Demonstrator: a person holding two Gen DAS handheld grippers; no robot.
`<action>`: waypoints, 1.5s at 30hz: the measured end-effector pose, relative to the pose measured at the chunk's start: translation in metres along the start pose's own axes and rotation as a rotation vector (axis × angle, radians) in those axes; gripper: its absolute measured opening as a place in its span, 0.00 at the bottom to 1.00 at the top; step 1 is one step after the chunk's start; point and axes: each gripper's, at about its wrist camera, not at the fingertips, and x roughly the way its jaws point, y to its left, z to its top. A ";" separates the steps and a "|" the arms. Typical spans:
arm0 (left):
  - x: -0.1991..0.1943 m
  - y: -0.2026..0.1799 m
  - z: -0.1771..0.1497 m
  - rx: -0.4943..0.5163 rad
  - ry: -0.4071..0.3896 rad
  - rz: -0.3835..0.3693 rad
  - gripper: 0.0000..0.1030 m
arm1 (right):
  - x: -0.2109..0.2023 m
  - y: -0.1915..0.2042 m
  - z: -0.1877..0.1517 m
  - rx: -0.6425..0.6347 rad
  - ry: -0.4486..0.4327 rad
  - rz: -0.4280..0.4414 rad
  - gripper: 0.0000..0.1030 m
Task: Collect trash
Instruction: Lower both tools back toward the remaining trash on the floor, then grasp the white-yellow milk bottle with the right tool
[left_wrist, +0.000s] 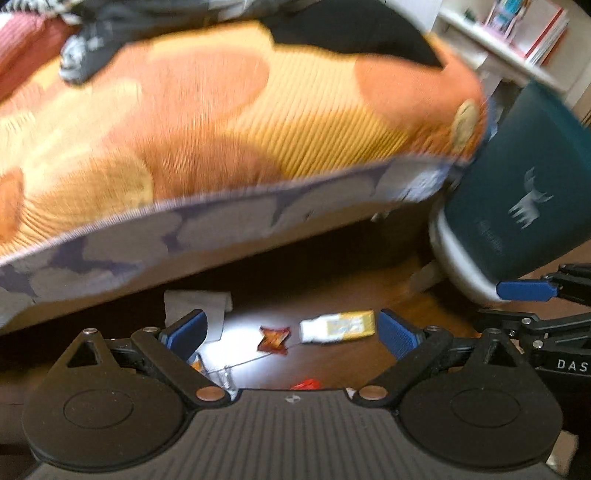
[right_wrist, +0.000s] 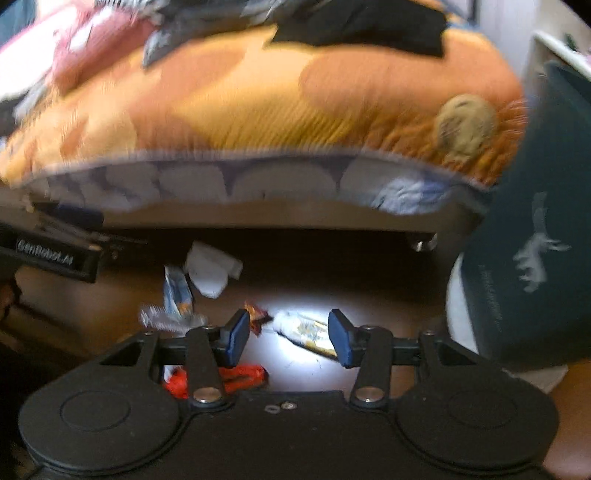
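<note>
A bedroom in someone's home: a bed (left_wrist: 229, 122) under an orange patterned cover with clothes (left_wrist: 85, 55) heaped on it, a white bookshelf (left_wrist: 517, 40) in the corner, wrappers (left_wrist: 338, 326) scattered on the wooden floor (left_wrist: 332, 365).

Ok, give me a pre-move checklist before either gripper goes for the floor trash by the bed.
1. Left gripper jaws open, empty: ok.
2. Right gripper jaws open, empty: ok.
3. Yellow-and-white wrapper lined up between the right jaws: ok.
4. Small orange wrapper apart from the yellow one: ok.
5. Teal bin upright beside the bed: ok.
6. Bin opening reachable: cannot tell, the rim is out of view.
</note>
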 end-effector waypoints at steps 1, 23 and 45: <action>0.013 0.002 -0.002 0.010 0.022 0.001 0.96 | 0.012 0.002 0.000 -0.029 0.018 -0.003 0.45; 0.262 0.035 -0.035 0.041 0.333 -0.004 0.95 | 0.247 0.019 -0.042 -0.684 0.289 -0.039 0.45; 0.342 0.048 -0.062 -0.063 0.445 -0.069 0.50 | 0.308 0.025 -0.061 -0.859 0.318 -0.029 0.55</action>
